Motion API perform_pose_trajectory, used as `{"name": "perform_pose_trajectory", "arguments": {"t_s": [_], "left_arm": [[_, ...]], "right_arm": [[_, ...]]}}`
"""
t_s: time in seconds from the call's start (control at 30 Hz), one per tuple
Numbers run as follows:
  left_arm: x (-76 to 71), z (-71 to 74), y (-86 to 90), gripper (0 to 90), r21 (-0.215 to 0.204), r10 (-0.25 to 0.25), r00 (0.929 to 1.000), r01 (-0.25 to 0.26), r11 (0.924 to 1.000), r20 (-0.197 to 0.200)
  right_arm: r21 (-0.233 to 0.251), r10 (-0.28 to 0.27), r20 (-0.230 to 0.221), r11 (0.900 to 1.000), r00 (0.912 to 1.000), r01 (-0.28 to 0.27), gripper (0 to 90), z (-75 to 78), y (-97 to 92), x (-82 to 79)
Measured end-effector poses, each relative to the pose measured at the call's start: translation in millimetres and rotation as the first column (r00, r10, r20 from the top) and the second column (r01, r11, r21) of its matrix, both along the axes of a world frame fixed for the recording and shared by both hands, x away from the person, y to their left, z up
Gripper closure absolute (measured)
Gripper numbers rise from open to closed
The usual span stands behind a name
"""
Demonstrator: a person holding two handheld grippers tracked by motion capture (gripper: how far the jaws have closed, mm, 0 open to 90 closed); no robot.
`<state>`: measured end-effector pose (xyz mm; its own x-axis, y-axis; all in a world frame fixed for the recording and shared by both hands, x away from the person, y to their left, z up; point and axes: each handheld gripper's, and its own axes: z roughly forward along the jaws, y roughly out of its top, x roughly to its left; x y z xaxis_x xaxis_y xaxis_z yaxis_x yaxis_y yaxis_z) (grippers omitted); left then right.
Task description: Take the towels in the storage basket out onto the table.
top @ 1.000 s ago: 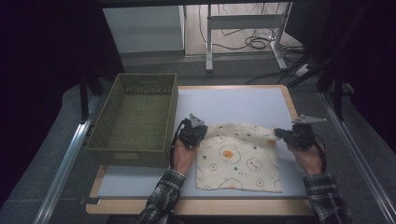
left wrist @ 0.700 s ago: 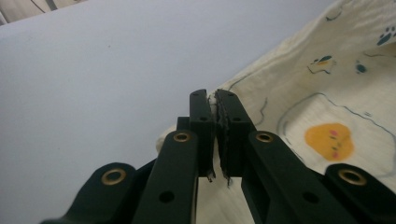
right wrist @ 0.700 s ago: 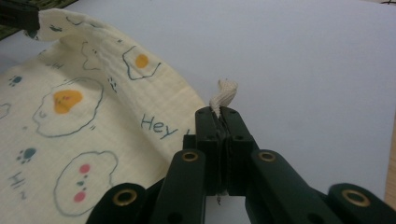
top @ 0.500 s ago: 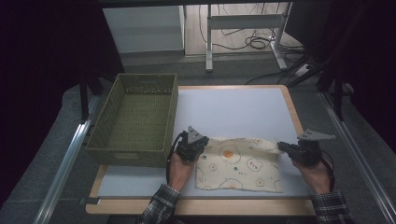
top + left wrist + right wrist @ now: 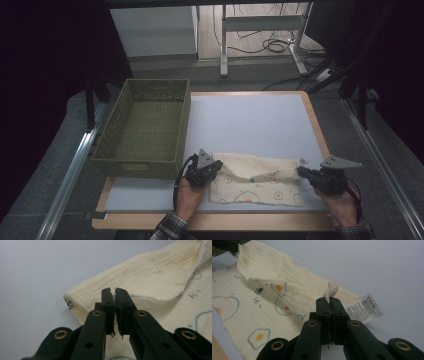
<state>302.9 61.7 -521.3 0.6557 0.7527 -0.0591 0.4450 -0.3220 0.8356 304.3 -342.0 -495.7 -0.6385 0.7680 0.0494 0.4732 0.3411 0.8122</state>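
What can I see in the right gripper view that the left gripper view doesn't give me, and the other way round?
Right gripper view alone: a white care label with a barcode at the cloth's edge, fried-egg prints, a paw print, and a pinched tuft of fabric sticking up above the right gripper.

Left gripper view alone: the folded corner of the cloth with small teal dots on its underside, held by the left gripper.

Both share: the cream muslin cloth folded over itself on the pale table, and black fingers closed on the fabric.
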Motion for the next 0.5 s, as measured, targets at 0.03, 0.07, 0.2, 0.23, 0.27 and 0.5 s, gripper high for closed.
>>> {"name": "perform_pose_trajectory", "arguments": {"t_s": [0.03, 0.07, 0.2, 0.23, 0.27, 0.5], "left_arm": [[-1.9, -0.1, 0.6, 85.7, -0.001, -0.002, 1.0000, 0.002, 1.0000, 0.000], [-4.4, -0.3, 1.4, 85.7, -0.006, -0.004, 1.0000, 0.004, 1.0000, 0.001], [-12.9, -0.4, 5.9, 85.7, -0.027, 0.000, 0.9999, 0.000, 0.9996, 0.011], [-14.9, -0.3, 6.9, 85.7, -0.030, 0.000, 0.9999, 0.000, 0.9995, 0.012], [-17.4, 0.1, 8.1, 85.7, -0.033, -0.002, 0.9999, 0.003, 0.9995, 0.013], [-33.2, 4.0, 13.3, 85.7, -0.060, -0.016, 0.9995, 0.018, 0.9980, 0.027]], "right_arm": [[0.003, 0.002, -0.002, 1.0000, 1.0000, -0.002, 86.8, -1.2, -0.5, -2.8], [0.005, 0.003, -0.002, 1.0000, 1.0000, -0.003, 86.8, -1.7, -0.8, -4.4], [0.011, 0.010, 0.004, 0.9999, 0.9999, -0.010, 86.7, -2.1, -0.8, -13.5], [0.011, 0.013, 0.008, 0.9998, 0.9999, -0.013, 86.7, -1.9, -0.6, -15.7], [0.013, 0.014, 0.008, 0.9998, 0.9999, -0.014, 86.6, -1.7, -0.2, -17.8], [0.008, 0.033, 0.013, 0.9994, 0.9994, -0.033, 86.4, -3.4, 2.6, -28.4]]}}
